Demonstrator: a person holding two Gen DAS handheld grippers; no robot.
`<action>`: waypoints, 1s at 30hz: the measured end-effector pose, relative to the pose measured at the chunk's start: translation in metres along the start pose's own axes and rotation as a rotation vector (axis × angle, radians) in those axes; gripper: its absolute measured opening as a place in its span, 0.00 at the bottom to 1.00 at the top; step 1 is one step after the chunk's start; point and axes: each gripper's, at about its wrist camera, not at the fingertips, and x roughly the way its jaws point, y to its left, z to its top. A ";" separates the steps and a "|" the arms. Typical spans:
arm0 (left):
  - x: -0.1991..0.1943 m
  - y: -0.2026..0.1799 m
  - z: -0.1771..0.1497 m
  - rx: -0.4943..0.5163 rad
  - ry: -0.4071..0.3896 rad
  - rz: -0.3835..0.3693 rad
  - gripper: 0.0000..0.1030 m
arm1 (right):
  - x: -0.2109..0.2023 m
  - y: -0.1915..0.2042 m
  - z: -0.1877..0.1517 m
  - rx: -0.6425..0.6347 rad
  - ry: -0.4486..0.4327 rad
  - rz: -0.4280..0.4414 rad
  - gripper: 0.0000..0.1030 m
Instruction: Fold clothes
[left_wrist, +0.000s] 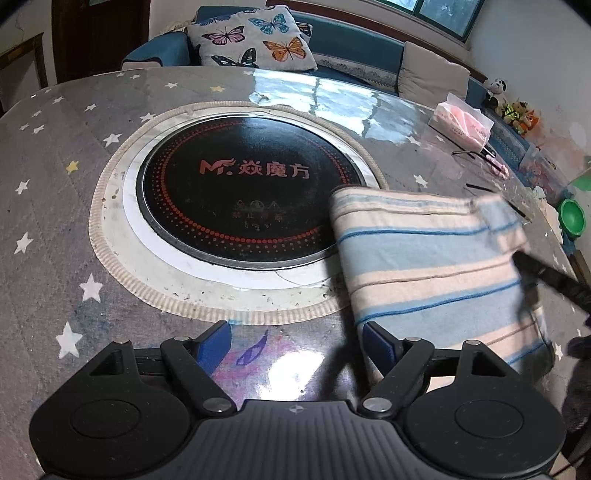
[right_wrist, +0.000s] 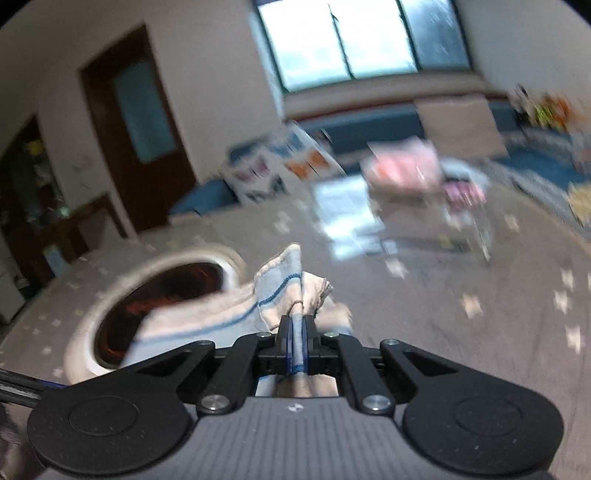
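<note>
We're pinching a corner of the striped cloth (right_wrist: 284, 291) in the right gripper (right_wrist: 296, 332), jaws closed hard on a bunched edge, fabric poking up past the fingertips. We're holding a corner because a fold needs one edge carried over while the rest lies flat. The right wrist view is smeared, so fine detail there is unclear.

The left gripper (left_wrist: 297, 341) is hovering wide open, holding nothing; its blue pads (left_wrist: 218, 341) are just above the table (left_wrist: 55, 221), the right-side pad at the cloth's near edge. We're probably keeping it there to pin or grab the near edge, though that is a judgement.

In the left wrist view the cloth is lying mostly flat on the table's right part, already doubled by the look of it, its far-left corner overlapping the rim of the round black cooktop (left_wrist: 247, 192). A dark bar of the right tool is crossing its right edge.

The table is wearing a grey star-print cover under a glossy clear sheet, so we're expecting fabric to slide easily. A pink tissue pack (left_wrist: 463, 123) and a green bowl (left_wrist: 571, 218) are sitting at the far right. Behind: a blue sofa (left_wrist: 354, 44) with a butterfly cushion (left_wrist: 251, 38), a window (right_wrist: 351, 40) and a brown door (right_wrist: 136, 122).
</note>
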 end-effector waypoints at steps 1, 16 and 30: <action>0.000 -0.001 0.000 0.004 -0.001 0.002 0.78 | 0.005 -0.004 -0.004 0.006 0.023 -0.012 0.07; 0.006 -0.040 0.019 0.165 -0.103 0.041 0.89 | 0.019 0.003 0.014 -0.081 0.019 0.077 0.15; 0.034 -0.038 0.050 0.182 -0.151 0.135 0.91 | 0.042 -0.004 0.019 -0.091 0.087 0.076 0.23</action>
